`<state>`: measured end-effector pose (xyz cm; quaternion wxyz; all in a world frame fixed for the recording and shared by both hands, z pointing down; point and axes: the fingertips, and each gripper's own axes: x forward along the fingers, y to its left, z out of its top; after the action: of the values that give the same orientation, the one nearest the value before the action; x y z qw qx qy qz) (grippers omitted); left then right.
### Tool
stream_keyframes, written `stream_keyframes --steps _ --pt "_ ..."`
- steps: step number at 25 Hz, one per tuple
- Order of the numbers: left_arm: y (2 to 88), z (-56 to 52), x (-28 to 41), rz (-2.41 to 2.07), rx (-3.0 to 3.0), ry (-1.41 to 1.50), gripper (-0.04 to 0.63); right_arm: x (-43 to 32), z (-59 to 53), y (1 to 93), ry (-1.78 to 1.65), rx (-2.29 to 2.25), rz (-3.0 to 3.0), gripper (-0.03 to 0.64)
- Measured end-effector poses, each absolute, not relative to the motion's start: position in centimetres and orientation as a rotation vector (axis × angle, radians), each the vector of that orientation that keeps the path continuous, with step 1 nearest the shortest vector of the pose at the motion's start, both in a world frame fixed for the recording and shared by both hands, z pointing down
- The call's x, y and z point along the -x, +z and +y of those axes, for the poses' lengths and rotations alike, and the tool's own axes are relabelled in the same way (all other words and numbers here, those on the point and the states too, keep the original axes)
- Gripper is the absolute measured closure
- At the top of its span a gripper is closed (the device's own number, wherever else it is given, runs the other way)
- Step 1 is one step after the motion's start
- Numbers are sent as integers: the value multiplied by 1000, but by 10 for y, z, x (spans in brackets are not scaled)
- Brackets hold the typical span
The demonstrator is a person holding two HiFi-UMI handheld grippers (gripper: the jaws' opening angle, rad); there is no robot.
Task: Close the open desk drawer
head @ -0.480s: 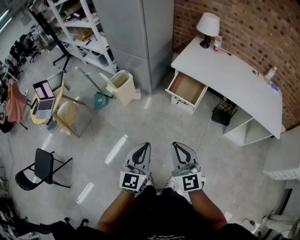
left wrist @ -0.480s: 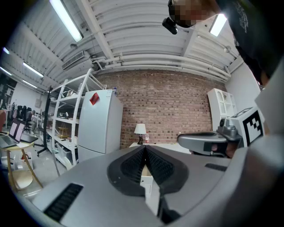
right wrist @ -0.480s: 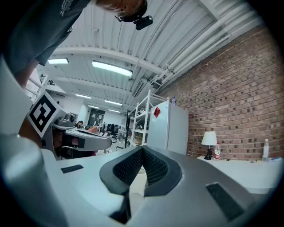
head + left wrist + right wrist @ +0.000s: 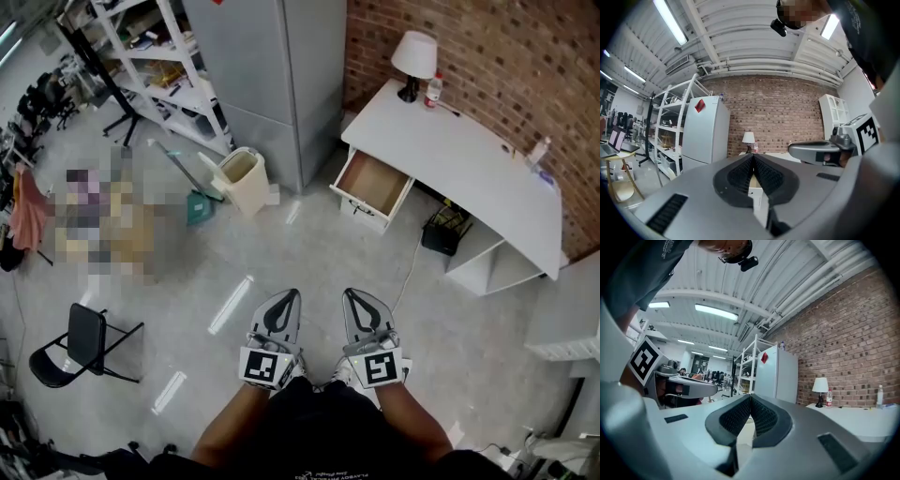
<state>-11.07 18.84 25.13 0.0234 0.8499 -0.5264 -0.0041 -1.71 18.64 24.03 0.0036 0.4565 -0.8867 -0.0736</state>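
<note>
The white desk point(image 4: 469, 159) stands along the brick wall at the upper right of the head view. Its drawer point(image 4: 373, 184) is pulled out toward the room, showing a bare wooden bottom. A lamp point(image 4: 414, 56) and a bottle point(image 4: 433, 86) stand on the desk's far end. My left gripper point(image 4: 293, 292) and right gripper point(image 4: 349, 292) are held side by side and level over the floor, well short of the drawer. Both are shut with nothing between the pads. In the left gripper view the jaws point(image 4: 753, 157) meet in front of the lamp point(image 4: 748, 138); in the right gripper view the gripper point(image 4: 750, 398) is likewise shut.
A tall grey cabinet point(image 4: 272, 66) stands left of the desk, with a beige bin point(image 4: 242, 176) and a green dustpan point(image 4: 197, 202) in front of it. A black basket point(image 4: 443, 228) sits under the desk. A folding chair point(image 4: 80, 337) stands at the left, shelving point(image 4: 159, 56) behind.
</note>
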Motion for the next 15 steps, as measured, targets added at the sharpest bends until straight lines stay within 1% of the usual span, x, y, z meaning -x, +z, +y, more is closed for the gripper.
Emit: stream_keyframes --steps 15 --pt "260 173 161 -1554 -2646 -10 589 68 174 241 -249 -1464 -2748 588"
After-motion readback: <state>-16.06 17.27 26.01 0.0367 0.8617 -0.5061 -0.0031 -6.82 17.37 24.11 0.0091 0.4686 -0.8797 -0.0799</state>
